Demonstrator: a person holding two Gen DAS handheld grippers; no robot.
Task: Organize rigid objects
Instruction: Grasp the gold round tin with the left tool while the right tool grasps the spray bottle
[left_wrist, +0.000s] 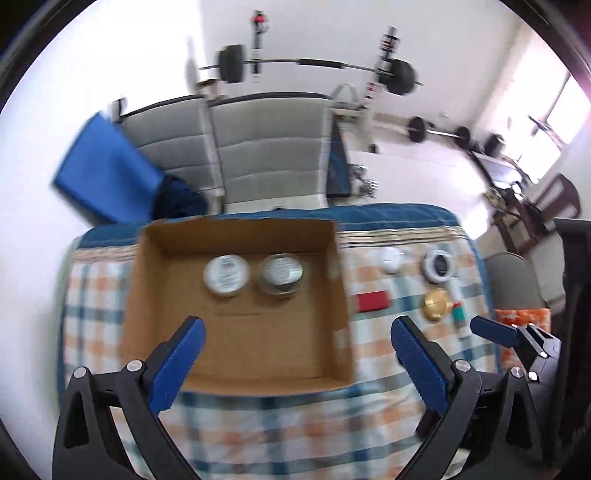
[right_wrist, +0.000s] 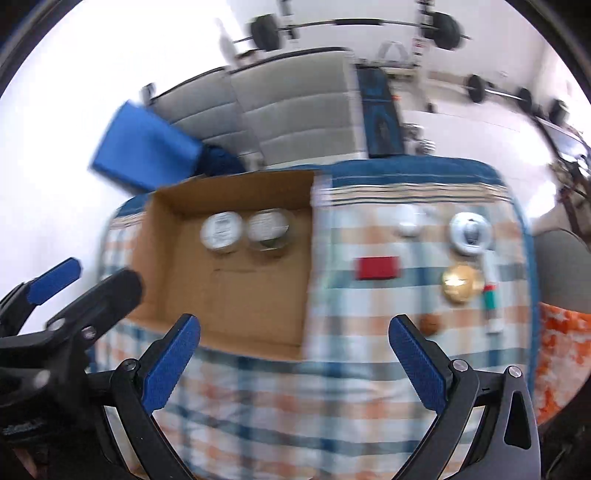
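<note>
An open cardboard box (left_wrist: 155, 295) (right_wrist: 177, 288) lies on a checked cloth and holds two round lidded jars, a white one (left_wrist: 226, 276) (right_wrist: 221, 232) and a clear one (left_wrist: 282, 273) (right_wrist: 267, 229). To its right on the cloth lie a red block (left_wrist: 372, 301) (right_wrist: 377, 267), a white round lid (left_wrist: 390, 259) (right_wrist: 408, 225), a grey ring-shaped jar (left_wrist: 439, 266) (right_wrist: 471, 232), a gold round tin (left_wrist: 436, 304) (right_wrist: 461, 283), a slim tube (left_wrist: 459, 314) (right_wrist: 491, 295) and a small brown ball (right_wrist: 430, 324). My left gripper (left_wrist: 297, 334) is open and empty above the box's near edge. My right gripper (right_wrist: 295, 332) is open and empty over the cloth.
The cloth-covered table (left_wrist: 295, 424) (right_wrist: 295, 406) drops off at its near edge. A blue bag (left_wrist: 107, 173) and grey padded chairs (left_wrist: 266, 147) stand behind it. Barbells (left_wrist: 317, 70) hang on the far wall. An orange patterned cloth (right_wrist: 561, 354) lies at the right.
</note>
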